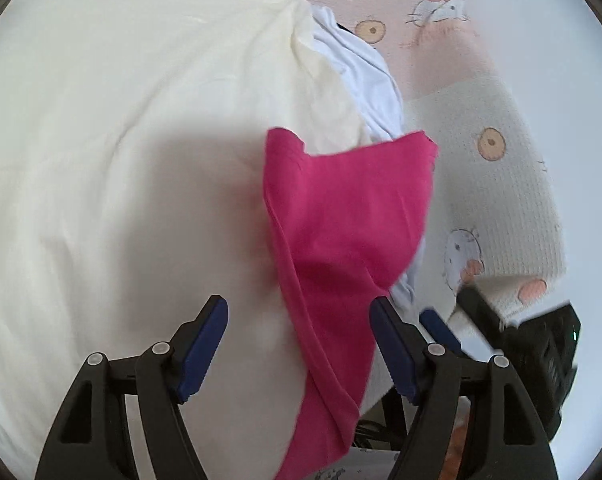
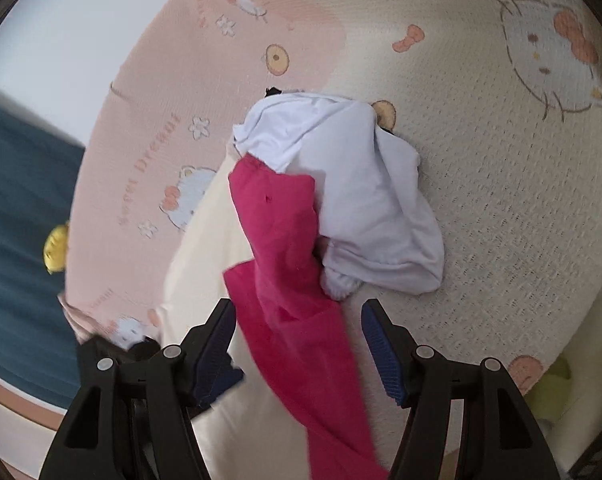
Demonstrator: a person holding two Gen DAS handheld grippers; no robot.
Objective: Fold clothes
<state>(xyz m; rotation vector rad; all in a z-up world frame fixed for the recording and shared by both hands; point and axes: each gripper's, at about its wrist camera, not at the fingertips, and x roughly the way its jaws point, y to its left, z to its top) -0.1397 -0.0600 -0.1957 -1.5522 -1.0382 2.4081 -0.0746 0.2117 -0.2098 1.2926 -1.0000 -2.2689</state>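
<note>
Your left claw (image 1: 299, 318) stands wide, its blue pads well apart and gripping nothing. The pink garment (image 1: 341, 232) runs up between them, nearer the right pad, as a long twisted strip that broadens at its far end. It lies across the cream cloth (image 1: 121, 140), which fills the left and middle of that view. Just beyond the pink garment's far edge, a crumpled white garment (image 1: 365, 76) peeks out from behind the cream cloth's right edge. To the right is the bed cover (image 1: 497, 184), pale waffle fabric printed with cartoon cats and doughnut shapes, turning pink farther away. At the near right, part of your right claw shows as a blurred black shape with a blue pad.

Your right claw (image 2: 299, 320) is also spread wide and empty. The pink garment (image 2: 285, 248) passes between its pads, leaning toward the left one, whether it touches the pads I cannot tell. Its far end tucks under the white garment (image 2: 361, 200), which sits bunched in a heap on the bed cover (image 2: 501, 200). The cream cloth (image 2: 197, 252) lies under and left of the pink strip. At the far left, beyond the bed's edge, there is a dark teal area (image 2: 21, 200) with a small yellow object (image 2: 56, 248) on it.
</note>
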